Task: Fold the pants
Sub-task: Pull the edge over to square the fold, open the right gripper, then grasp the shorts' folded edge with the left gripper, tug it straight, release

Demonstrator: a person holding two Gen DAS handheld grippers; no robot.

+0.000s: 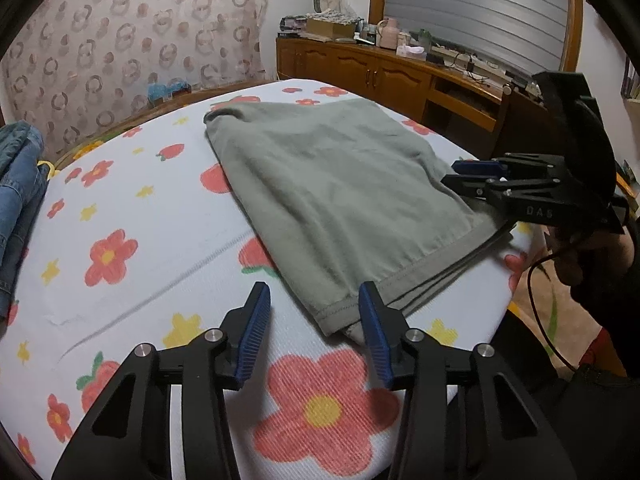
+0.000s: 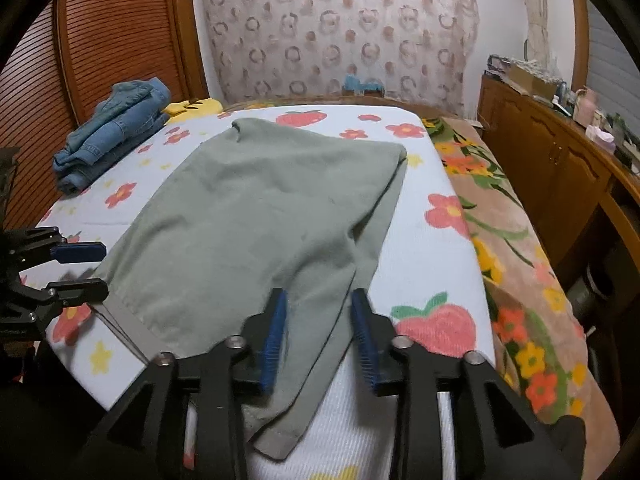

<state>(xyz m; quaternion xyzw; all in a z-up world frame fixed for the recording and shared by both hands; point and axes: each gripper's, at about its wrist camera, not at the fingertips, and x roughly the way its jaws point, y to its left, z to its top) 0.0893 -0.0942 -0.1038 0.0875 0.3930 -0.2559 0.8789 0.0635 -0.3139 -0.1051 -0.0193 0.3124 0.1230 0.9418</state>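
Note:
Grey-green pants (image 1: pixel 332 196) lie folded on a white flowered sheet (image 1: pixel 132 240); they also fill the middle of the right wrist view (image 2: pixel 256 216). My left gripper (image 1: pixel 316 312) is open and empty, just above the sheet at the near hem corner. My right gripper (image 2: pixel 318 312) is open, with a hem end of the pants lying between and under its fingers; it shows in the left wrist view (image 1: pixel 464 174) at the pants' right edge. The left gripper shows at the left in the right wrist view (image 2: pixel 98 270).
Folded blue jeans (image 2: pixel 112 128) lie at the far left of the bed. A flowered brown blanket (image 2: pixel 520 264) runs along the right edge. A wooden cabinet (image 1: pixel 380 68) with clutter stands beyond it. A patterned curtain hangs behind.

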